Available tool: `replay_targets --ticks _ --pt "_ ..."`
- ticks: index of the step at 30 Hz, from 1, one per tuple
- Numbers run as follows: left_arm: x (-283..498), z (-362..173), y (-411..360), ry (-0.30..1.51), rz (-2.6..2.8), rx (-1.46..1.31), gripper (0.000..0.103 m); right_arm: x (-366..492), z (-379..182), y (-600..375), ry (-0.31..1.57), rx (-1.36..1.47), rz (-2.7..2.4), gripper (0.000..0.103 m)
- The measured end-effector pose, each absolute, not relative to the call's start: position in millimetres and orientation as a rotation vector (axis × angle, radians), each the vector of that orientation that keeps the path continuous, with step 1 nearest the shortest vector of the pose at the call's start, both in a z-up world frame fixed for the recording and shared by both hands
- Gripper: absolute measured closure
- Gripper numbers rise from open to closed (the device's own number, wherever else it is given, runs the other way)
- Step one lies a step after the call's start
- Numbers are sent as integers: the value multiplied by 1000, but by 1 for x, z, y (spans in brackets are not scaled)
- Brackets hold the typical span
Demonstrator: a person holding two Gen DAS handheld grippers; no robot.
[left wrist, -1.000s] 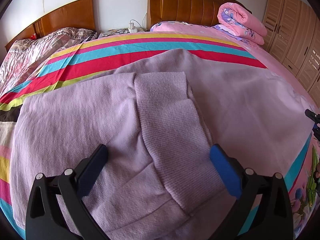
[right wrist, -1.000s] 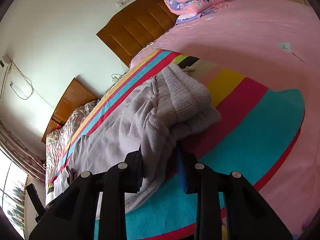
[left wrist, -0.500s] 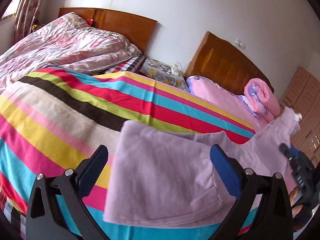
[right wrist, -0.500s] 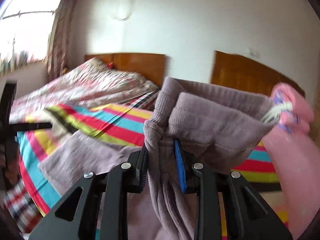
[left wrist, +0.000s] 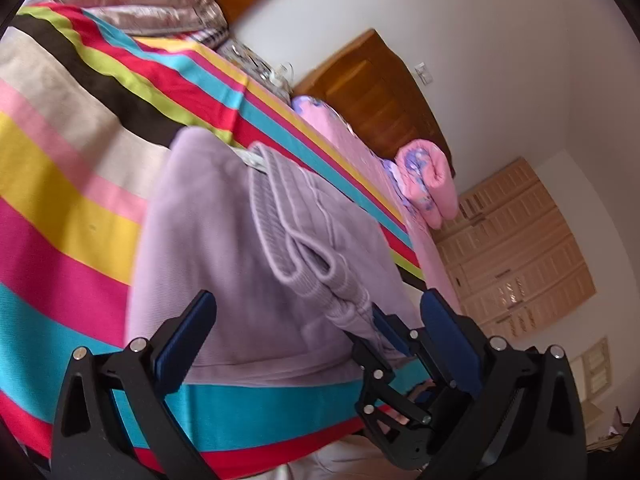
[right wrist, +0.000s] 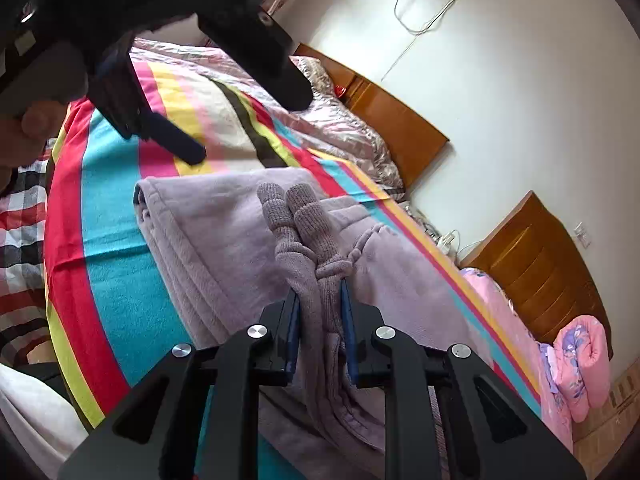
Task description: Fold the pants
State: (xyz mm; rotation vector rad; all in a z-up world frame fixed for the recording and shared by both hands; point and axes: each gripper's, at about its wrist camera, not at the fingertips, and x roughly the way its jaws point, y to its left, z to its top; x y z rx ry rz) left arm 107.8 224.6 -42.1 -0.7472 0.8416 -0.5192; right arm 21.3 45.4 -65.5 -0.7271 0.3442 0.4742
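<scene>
lilac pants doubled over on the striped bed, cuffs pinched by the right tool

the pants point(left wrist: 224, 248) lie on the striped bedspread point(left wrist: 60, 168), near its front edge, folded over themselves so that several layers stack along one side. in the right wrist view those layered edges show as parallel ridges on the left of the pants point(right wrist: 208, 232), resting on a turquoise stripe of the bedspread point(right wrist: 112, 240).

the right gripper point(right wrist: 320, 320) is clamped on the two ribbed cuffs point(right wrist: 296, 216), its blue-lined jaws narrow with the knit bunched between them. the cuffs stand up side by side just ahead of the jaws, above the flat fleece. in the left wrist view the same ribbed cuffs point(left wrist: 288, 236) drape across the top of the folded pants and run down into the right gripper point(left wrist: 368, 316), which sits at the lower right of the garment.

the left gripper point(left wrist: 316, 320) hangs over the near part of the pants with its jaws wide apart and nothing between them. in the right wrist view it appears at the upper left as a dark shape above the bedspread, one blue finger point(right wrist: 172, 140) pointing down toward the stripes, apart from the cloth.

a rolled pink quilt point(left wrist: 432, 180) lies at the far end of the bed before a wooden headboard point(left wrist: 384, 96).
</scene>
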Motion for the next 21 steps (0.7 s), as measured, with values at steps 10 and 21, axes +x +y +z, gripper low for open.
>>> replay_targets --ticks 10,21 --pt "207 -77 155 1090 -498 -669 29 18 -59 25 348 -708 552 58" --pt "208 -87 160 1068 -517 -691 34 4 -51 -170 540 -262 320 21"
